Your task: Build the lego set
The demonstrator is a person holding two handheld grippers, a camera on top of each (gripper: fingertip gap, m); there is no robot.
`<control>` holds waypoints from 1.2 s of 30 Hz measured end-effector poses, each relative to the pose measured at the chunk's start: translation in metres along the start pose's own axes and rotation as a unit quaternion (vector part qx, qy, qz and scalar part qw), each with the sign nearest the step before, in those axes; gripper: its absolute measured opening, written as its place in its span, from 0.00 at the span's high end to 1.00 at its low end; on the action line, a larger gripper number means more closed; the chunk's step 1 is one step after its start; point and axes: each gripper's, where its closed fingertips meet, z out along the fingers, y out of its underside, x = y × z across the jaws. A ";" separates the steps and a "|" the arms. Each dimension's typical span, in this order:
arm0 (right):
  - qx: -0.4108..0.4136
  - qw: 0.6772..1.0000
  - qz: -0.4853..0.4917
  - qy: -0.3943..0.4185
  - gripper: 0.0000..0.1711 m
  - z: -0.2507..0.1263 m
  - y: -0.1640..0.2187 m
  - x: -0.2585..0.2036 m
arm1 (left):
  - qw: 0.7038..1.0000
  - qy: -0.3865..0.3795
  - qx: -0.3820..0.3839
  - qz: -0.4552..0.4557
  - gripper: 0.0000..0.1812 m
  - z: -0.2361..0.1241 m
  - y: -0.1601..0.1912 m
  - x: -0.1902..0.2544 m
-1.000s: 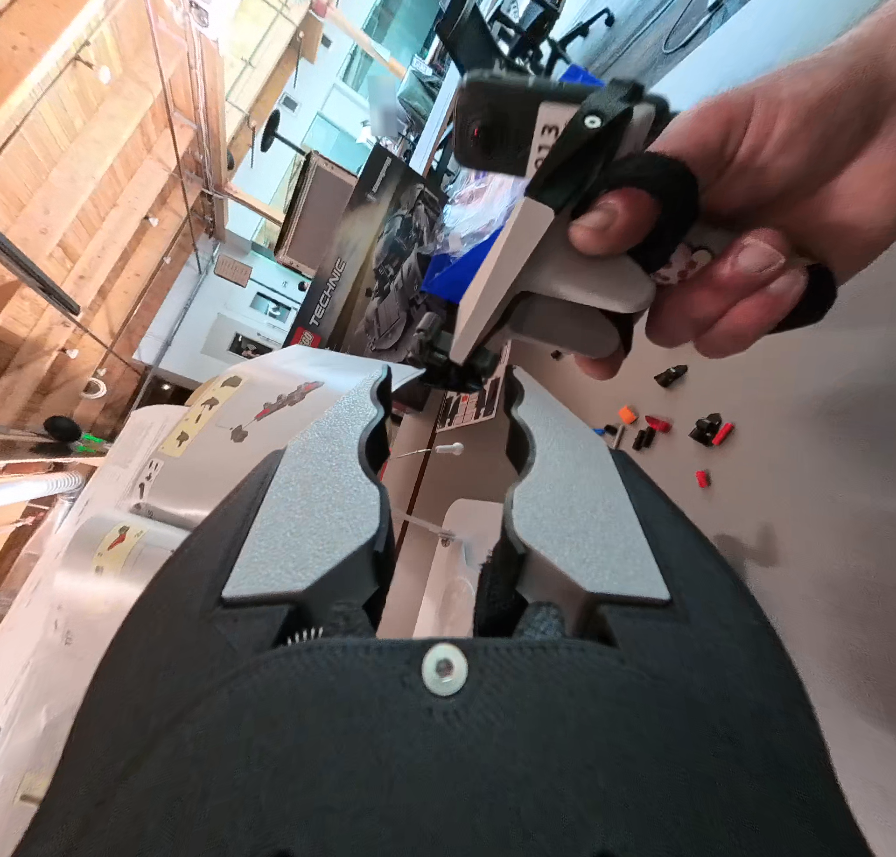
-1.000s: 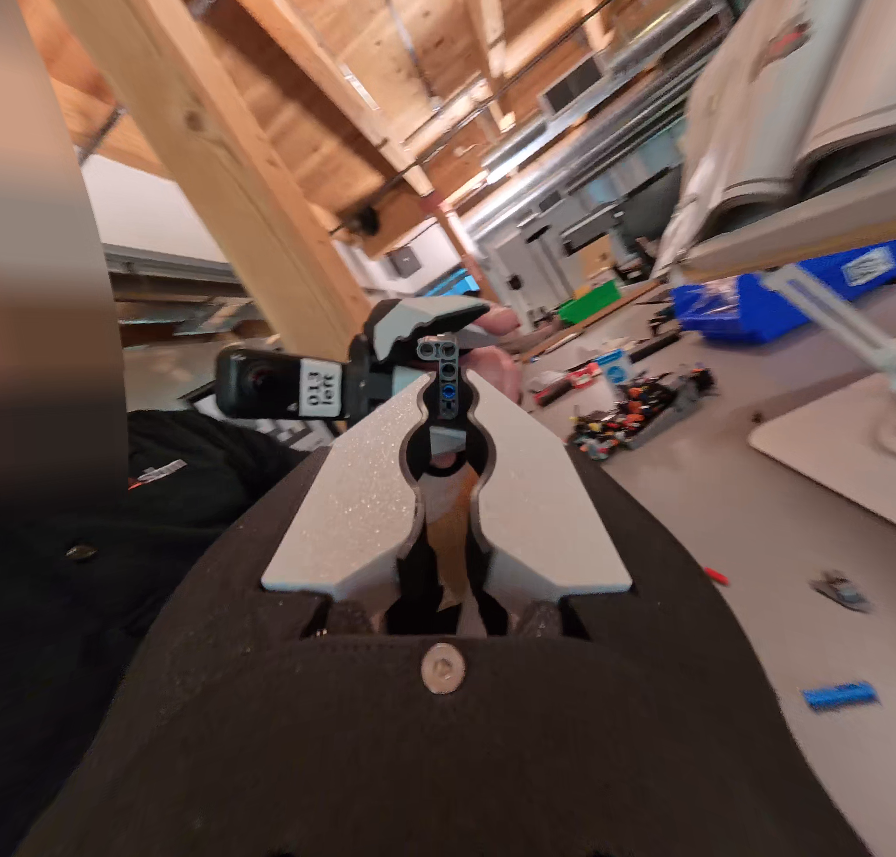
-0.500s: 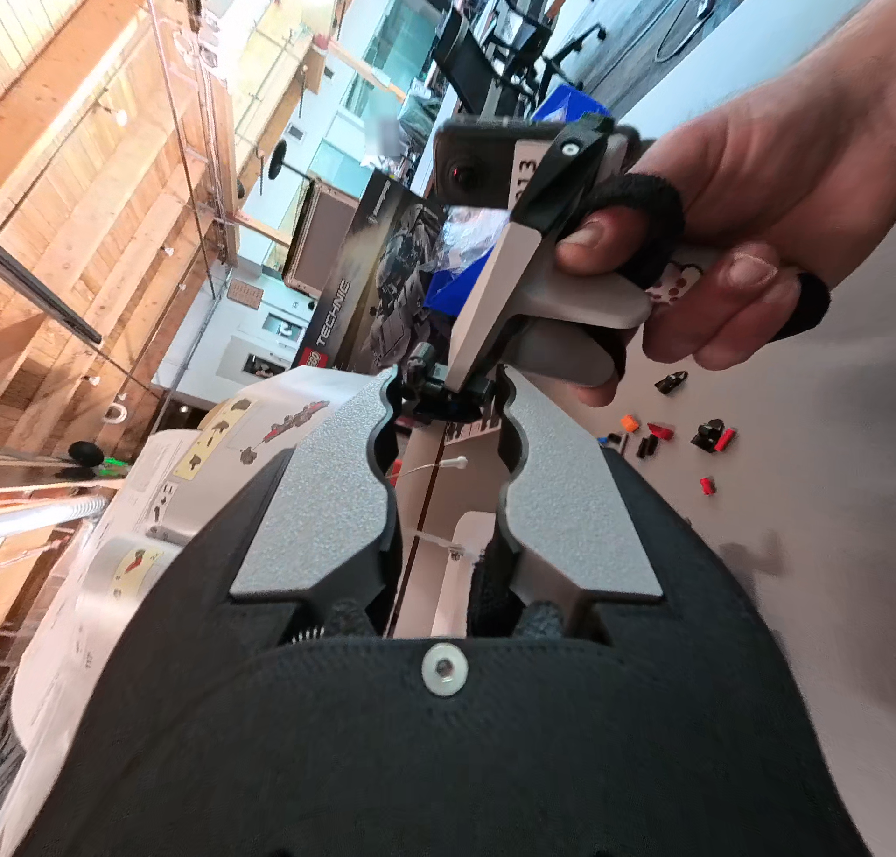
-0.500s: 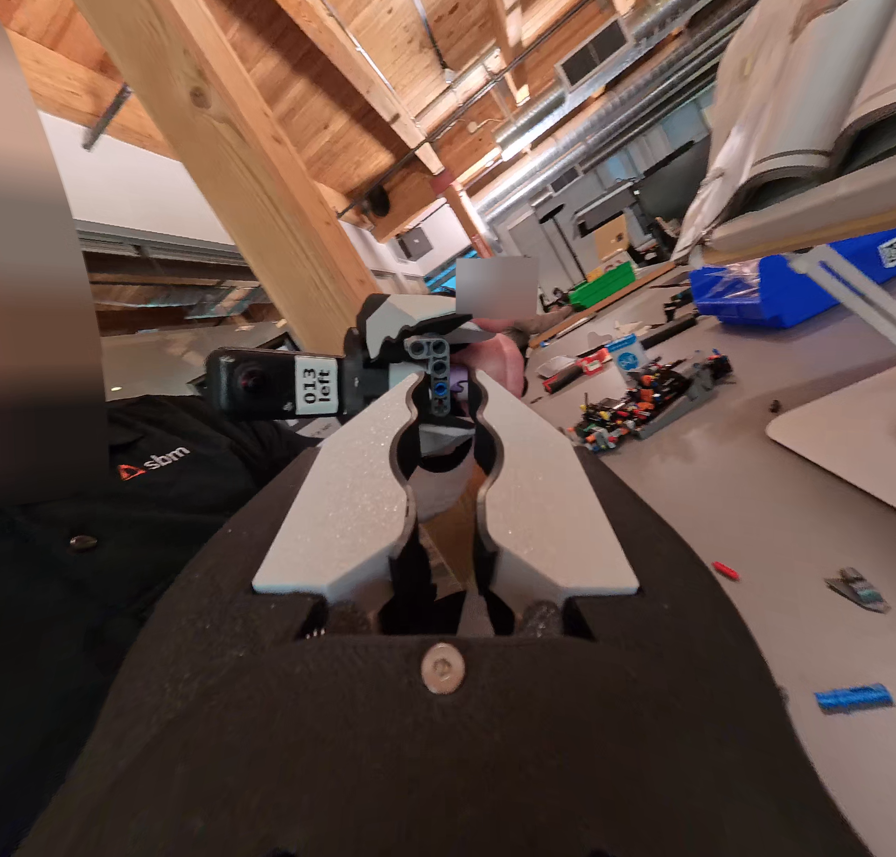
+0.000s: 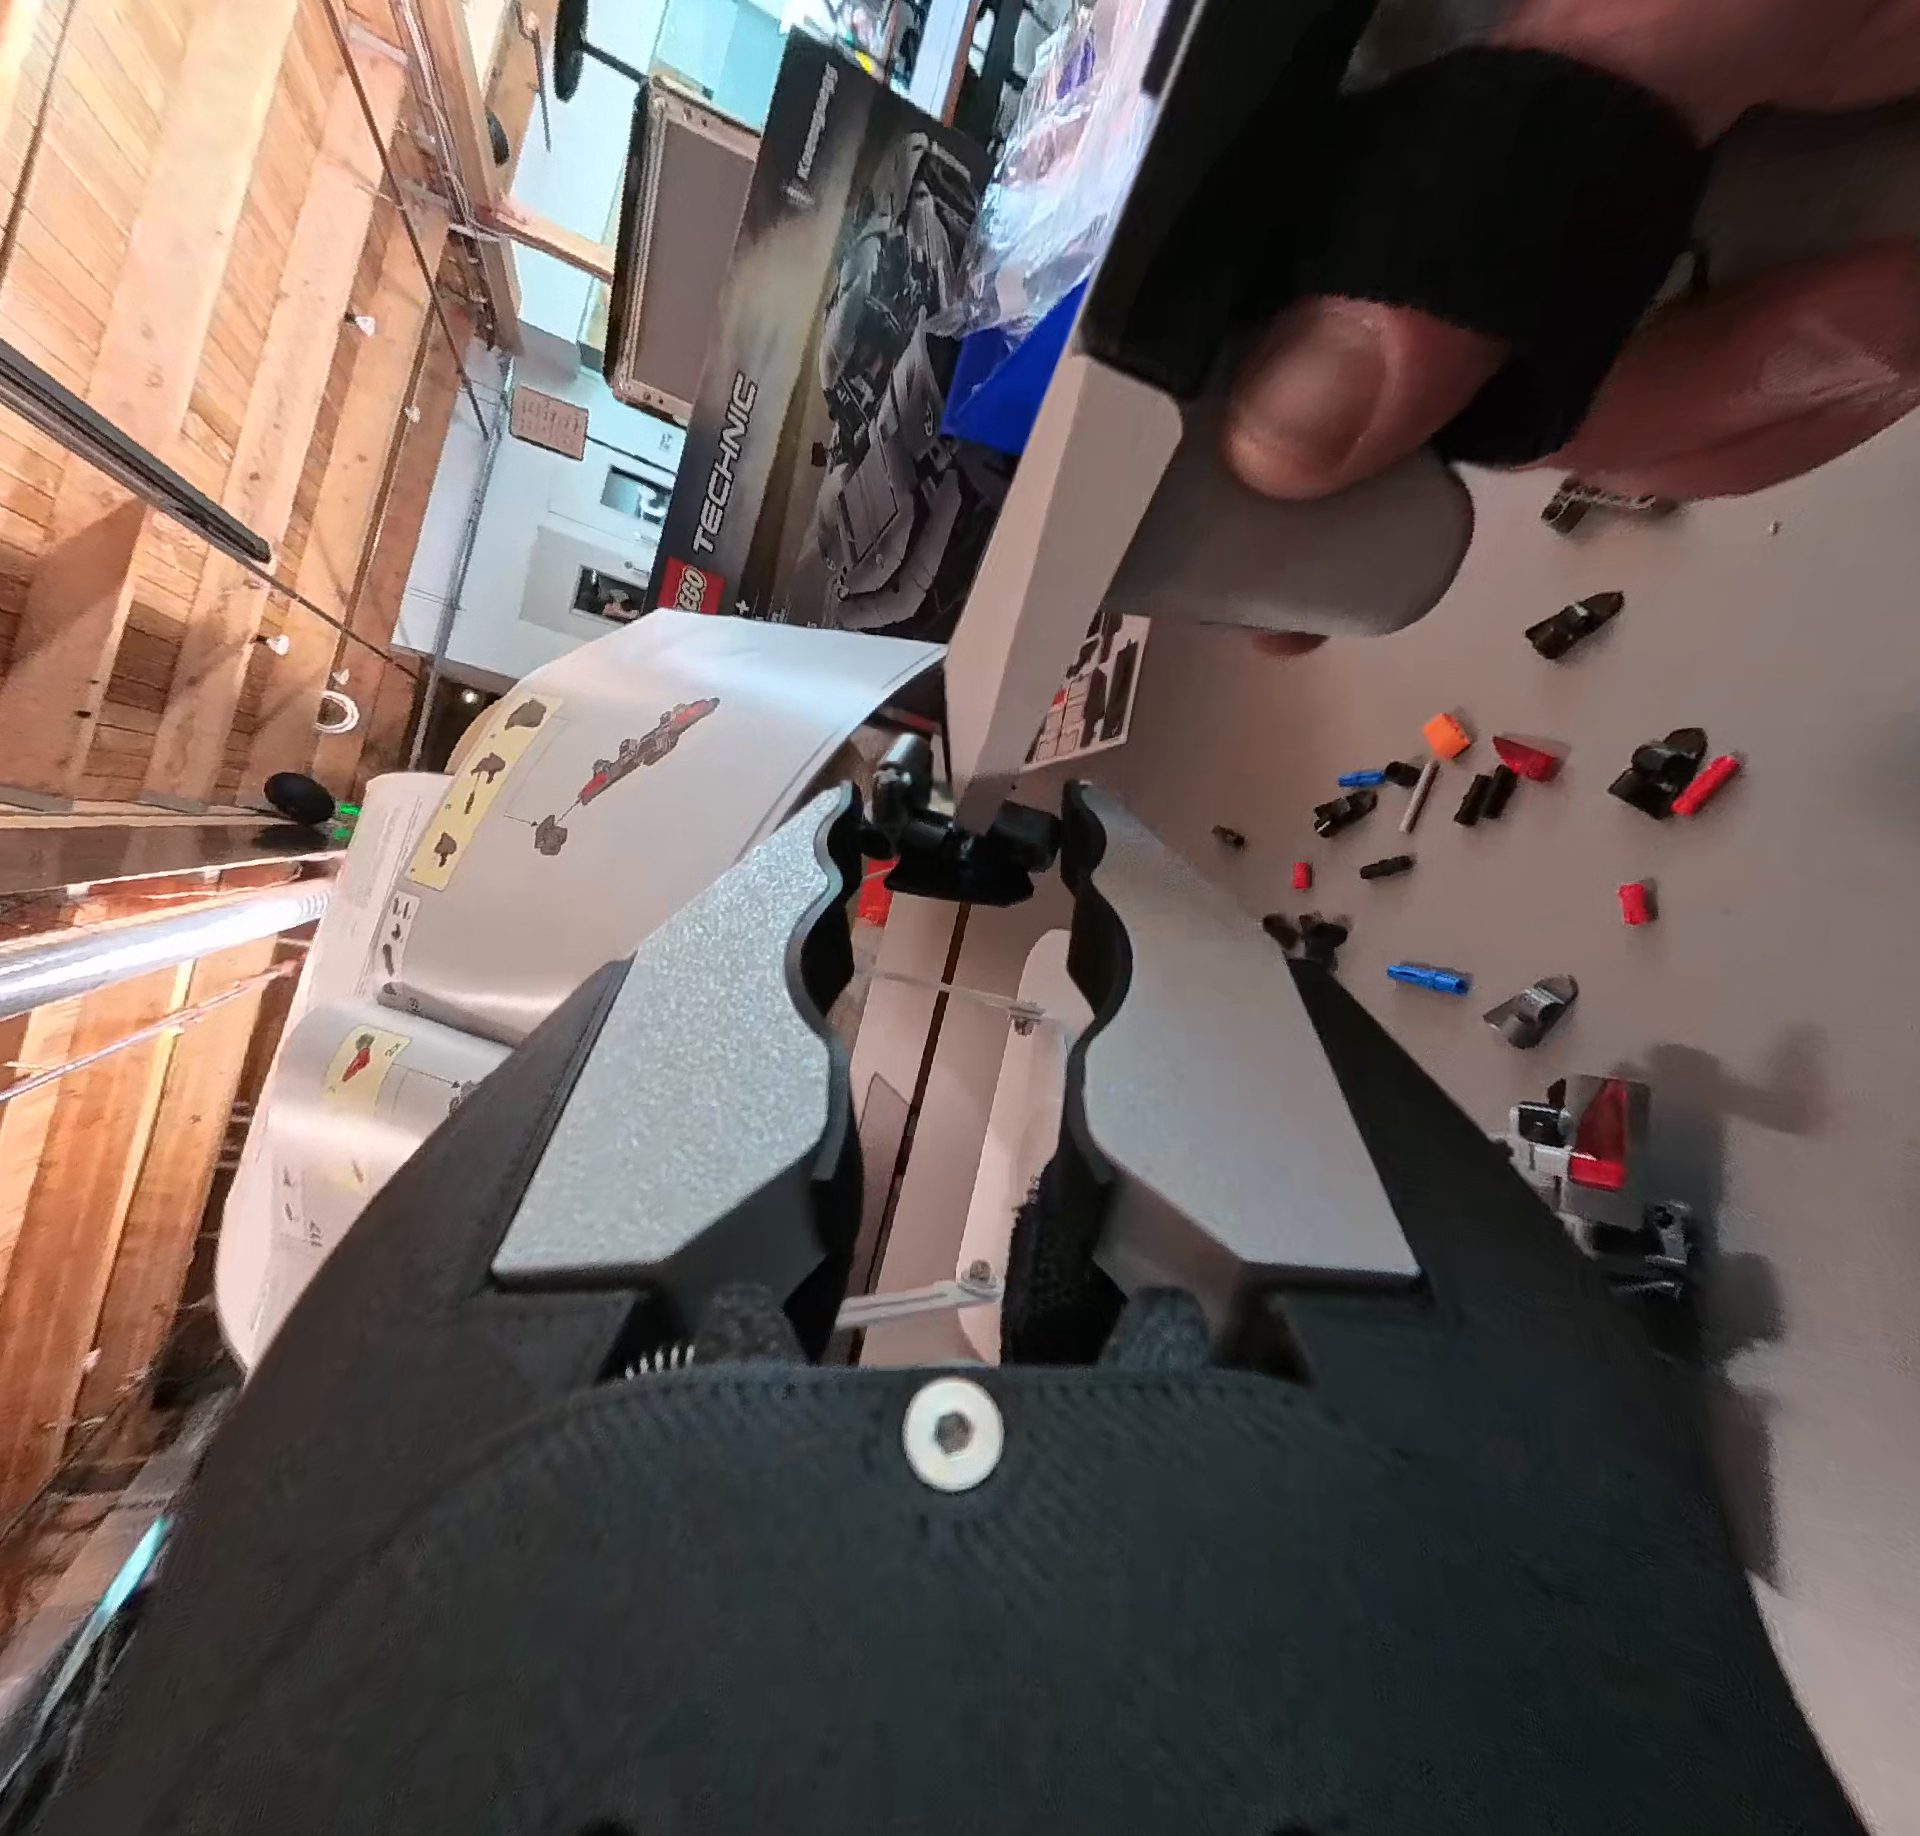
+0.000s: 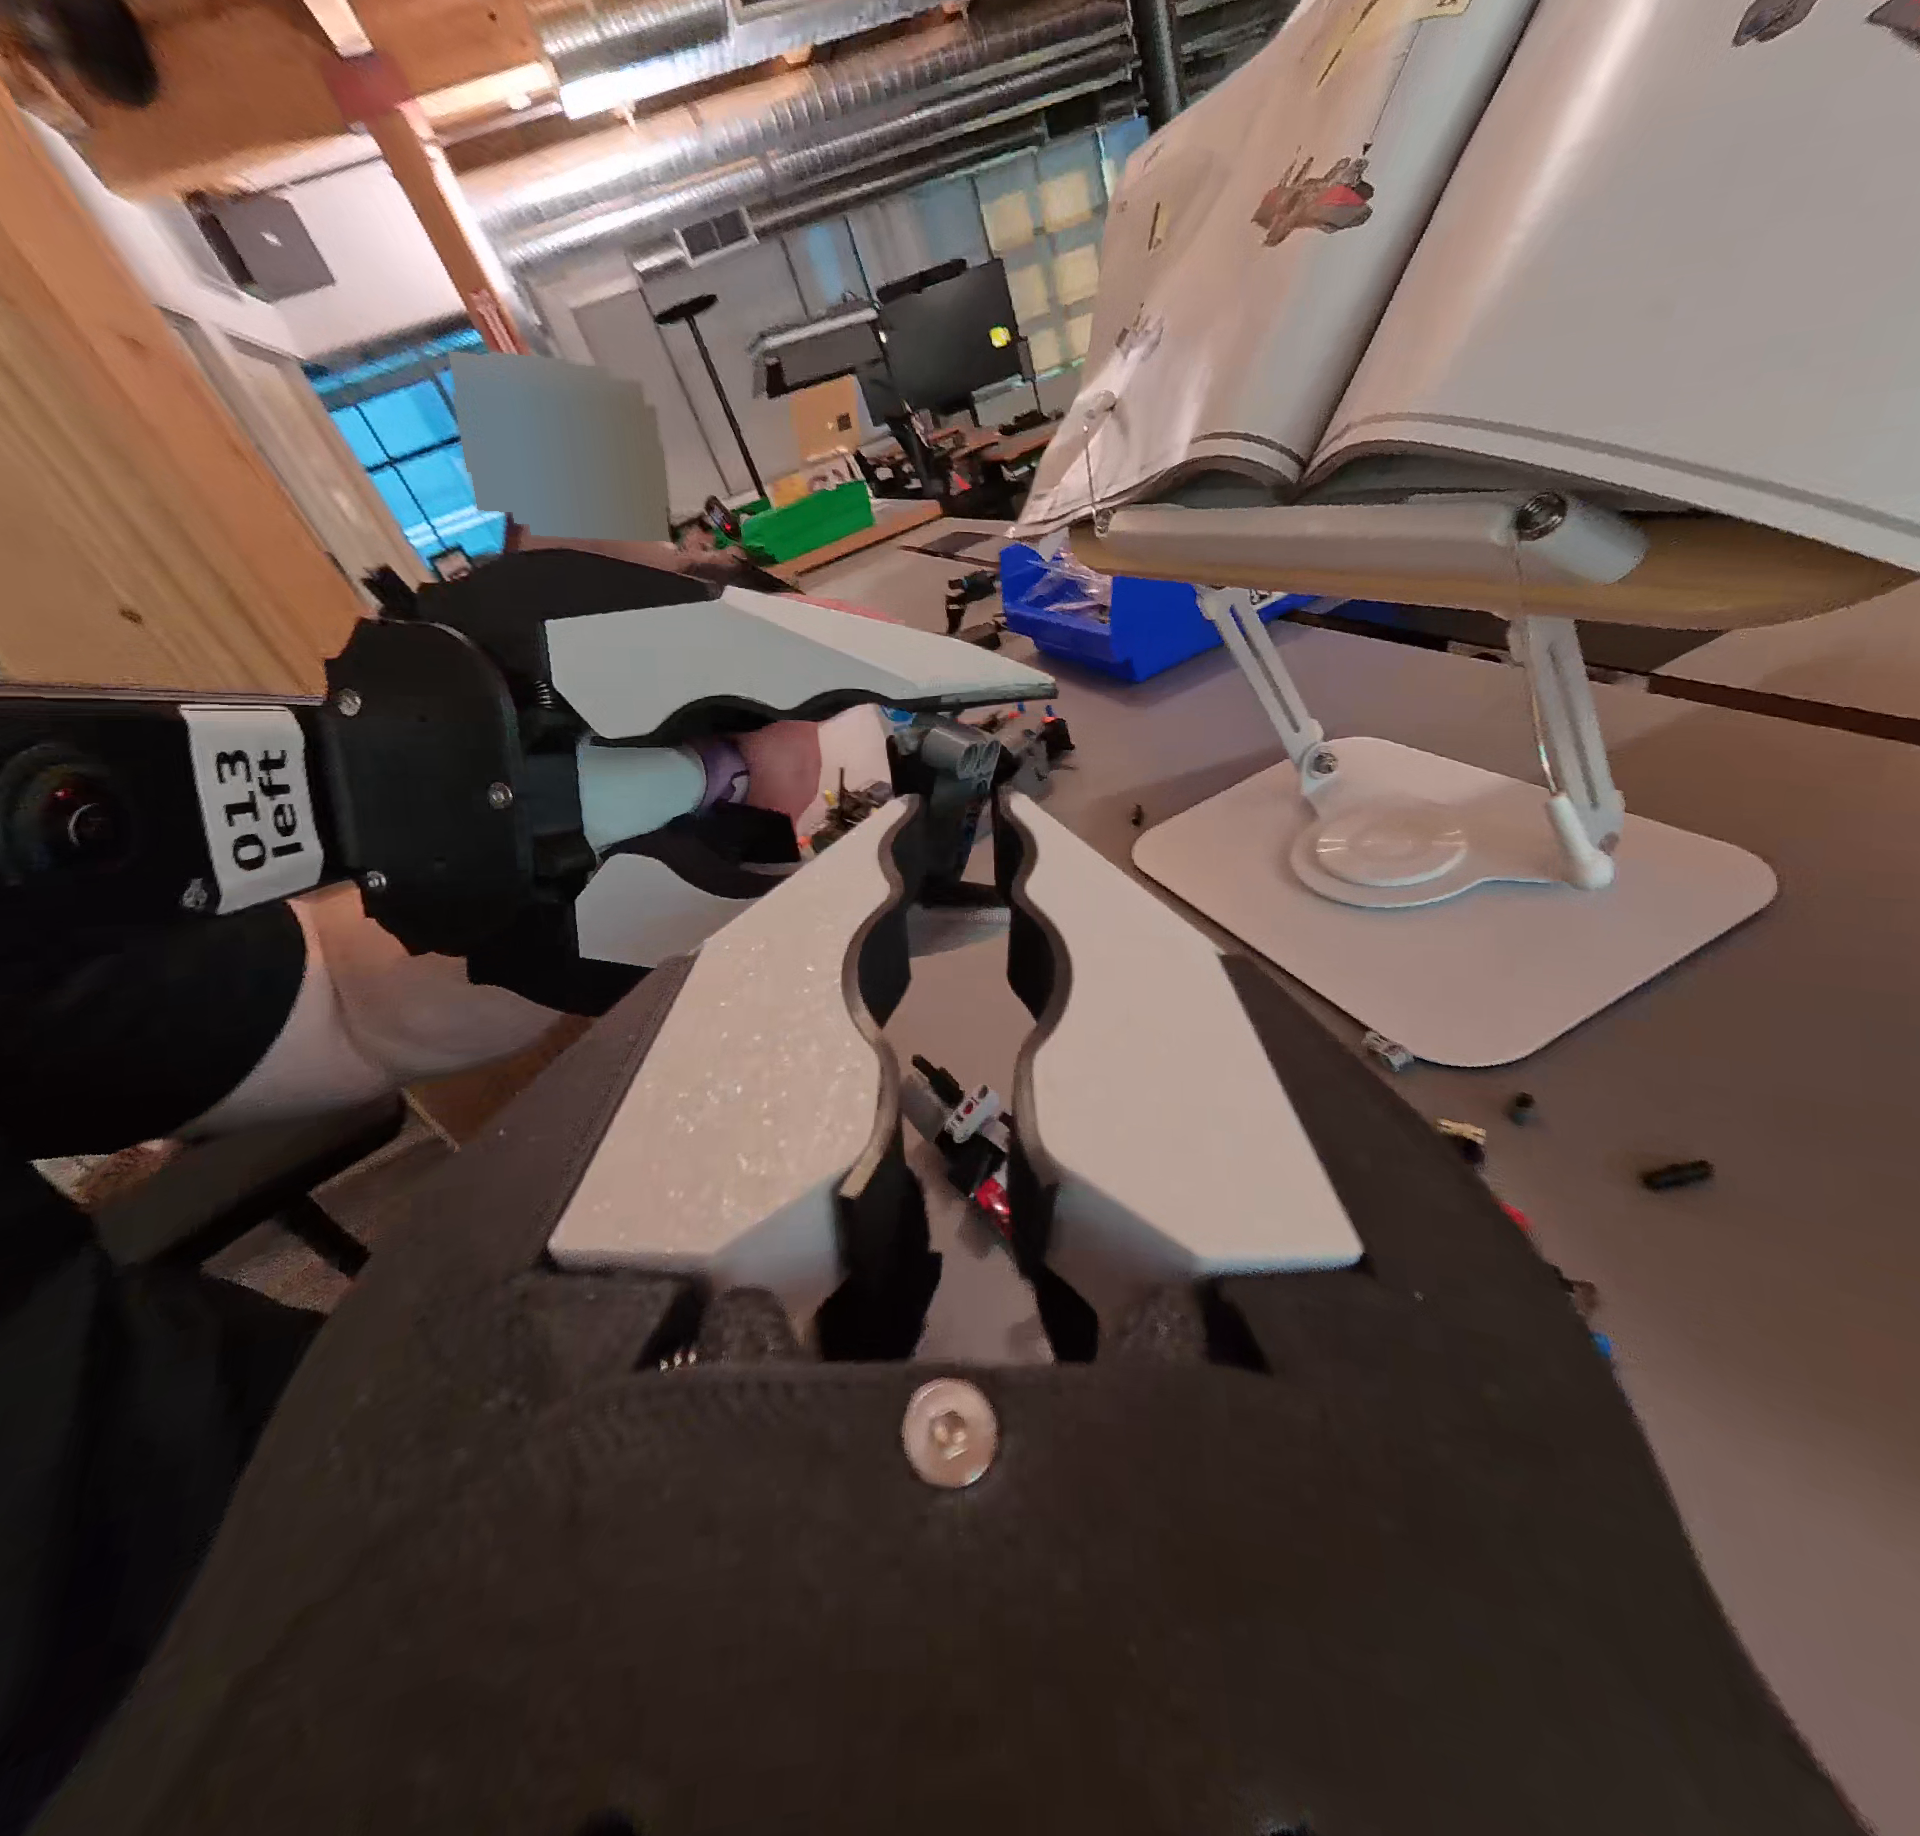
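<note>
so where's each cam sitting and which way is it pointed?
Left wrist view: on the left gripper, rolled sideways, looking along its fingers at the black lego piece between them, the instruction booklet and loose parts on the grey table; the right gripper's finger and the person's right hand show.
Right wrist view: on the right gripper, facing the same piece and the booklet stand; the left gripper enters from the left.
Shared: piece, booklet, table, each other's gripper.

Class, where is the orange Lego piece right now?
In the left wrist view, the orange piece lies on the grey table, right of the gripper fingers, beside a red piece.
</note>
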 end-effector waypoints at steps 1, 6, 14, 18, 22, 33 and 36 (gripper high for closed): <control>-0.005 1.000 -0.007 0.013 0.96 0.000 0.000 0.002 | 1.000 -0.002 -0.009 0.004 0.80 0.001 0.002 0.000; -0.027 0.998 -0.024 0.049 0.91 0.000 0.005 0.006 | 0.999 -0.003 -0.037 0.014 0.80 0.006 0.005 0.005; -0.041 0.997 0.006 0.061 0.92 0.001 0.010 0.011 | 0.997 -0.014 -0.065 0.042 0.80 0.012 0.008 0.009; -0.039 0.997 0.018 0.057 0.92 0.001 0.011 0.012 | 0.996 -0.017 -0.070 0.050 0.80 0.013 0.009 0.009; -0.018 0.998 0.047 0.034 0.96 -0.001 0.007 0.012 | 0.997 -0.016 -0.063 0.039 0.80 0.012 0.008 0.008; -0.028 0.997 0.022 0.066 0.83 0.001 0.007 0.012 | 0.997 -0.024 -0.069 0.038 0.80 0.012 0.008 0.005; -0.039 0.996 0.007 0.083 0.87 0.003 0.011 0.011 | 0.996 -0.026 -0.069 0.053 0.80 0.013 0.002 0.009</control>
